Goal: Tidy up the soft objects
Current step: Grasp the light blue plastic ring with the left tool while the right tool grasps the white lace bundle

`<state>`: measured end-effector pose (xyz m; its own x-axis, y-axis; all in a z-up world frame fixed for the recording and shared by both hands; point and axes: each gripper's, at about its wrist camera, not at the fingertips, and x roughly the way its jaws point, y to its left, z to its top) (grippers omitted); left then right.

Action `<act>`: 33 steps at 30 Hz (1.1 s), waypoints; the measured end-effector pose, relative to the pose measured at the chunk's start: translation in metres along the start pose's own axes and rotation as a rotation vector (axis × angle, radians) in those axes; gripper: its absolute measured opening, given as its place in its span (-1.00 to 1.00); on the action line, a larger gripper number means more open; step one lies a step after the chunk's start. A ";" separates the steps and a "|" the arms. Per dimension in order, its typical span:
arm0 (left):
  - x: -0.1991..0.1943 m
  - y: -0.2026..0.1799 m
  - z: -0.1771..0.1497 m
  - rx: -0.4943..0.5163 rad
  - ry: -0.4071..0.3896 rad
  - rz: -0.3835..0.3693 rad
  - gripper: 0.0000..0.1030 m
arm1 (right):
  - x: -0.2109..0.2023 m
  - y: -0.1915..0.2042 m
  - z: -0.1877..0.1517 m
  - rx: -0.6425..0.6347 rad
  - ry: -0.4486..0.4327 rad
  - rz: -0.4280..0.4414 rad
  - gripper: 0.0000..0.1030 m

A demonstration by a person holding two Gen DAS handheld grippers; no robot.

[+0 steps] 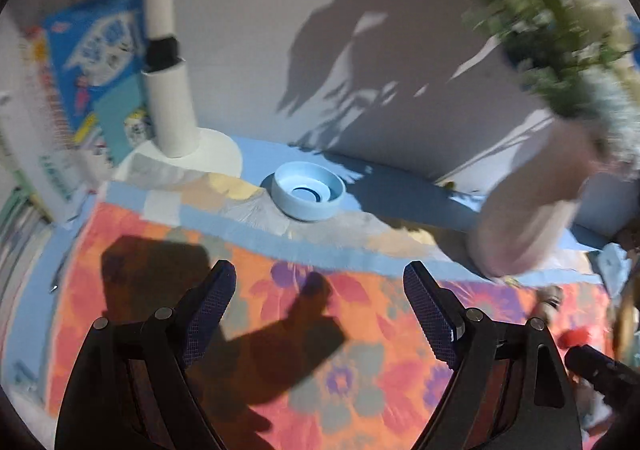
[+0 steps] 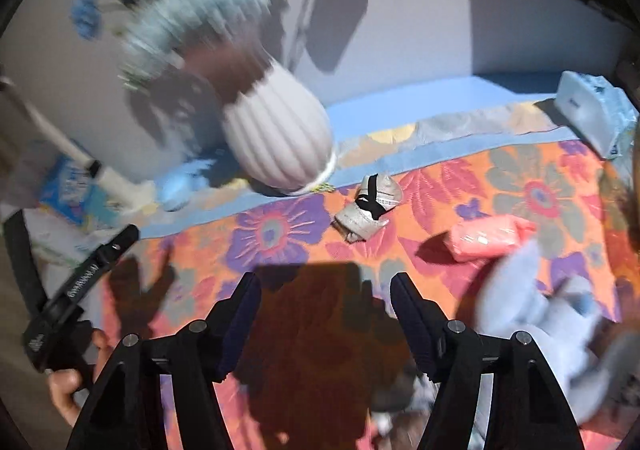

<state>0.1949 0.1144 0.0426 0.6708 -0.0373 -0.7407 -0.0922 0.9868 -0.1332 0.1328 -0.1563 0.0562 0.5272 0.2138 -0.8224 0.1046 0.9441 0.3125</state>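
Note:
In the right wrist view my right gripper (image 2: 326,286) hangs open above the flowered orange cloth (image 2: 280,234), with nothing between its fingers. Ahead of it lies a rolled grey sock (image 2: 368,209) with a black band. A pink soft packet (image 2: 492,236) sits further right. A pale blue plush toy (image 2: 540,326), blurred, lies just right of the right finger. In the left wrist view my left gripper (image 1: 320,274) is wide open over the same cloth (image 1: 360,330) and holds nothing. A small red thing (image 1: 576,338) shows at the right edge.
A ribbed white vase (image 2: 276,133) of flowers stands at the cloth's far edge by the wall. A light blue round dish (image 1: 308,191) and a white lamp base (image 1: 200,153) sit at the back left. A blue tissue pack (image 2: 592,109) lies at the far right.

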 end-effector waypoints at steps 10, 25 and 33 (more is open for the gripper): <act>0.089 -0.010 0.039 0.041 0.056 0.102 0.65 | 0.056 -0.003 0.016 0.042 -0.053 -0.156 0.55; 0.075 -0.025 0.038 0.118 -0.030 0.136 0.23 | 0.058 -0.009 0.019 0.078 -0.183 -0.211 -0.25; -0.020 -0.039 0.001 0.081 -0.113 0.041 0.23 | 0.026 -0.007 -0.002 0.054 -0.156 -0.024 -0.32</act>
<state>0.1863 0.0765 0.0631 0.7467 0.0165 -0.6650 -0.0646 0.9968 -0.0479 0.1446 -0.1570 0.0315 0.6482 0.1458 -0.7474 0.1621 0.9326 0.3225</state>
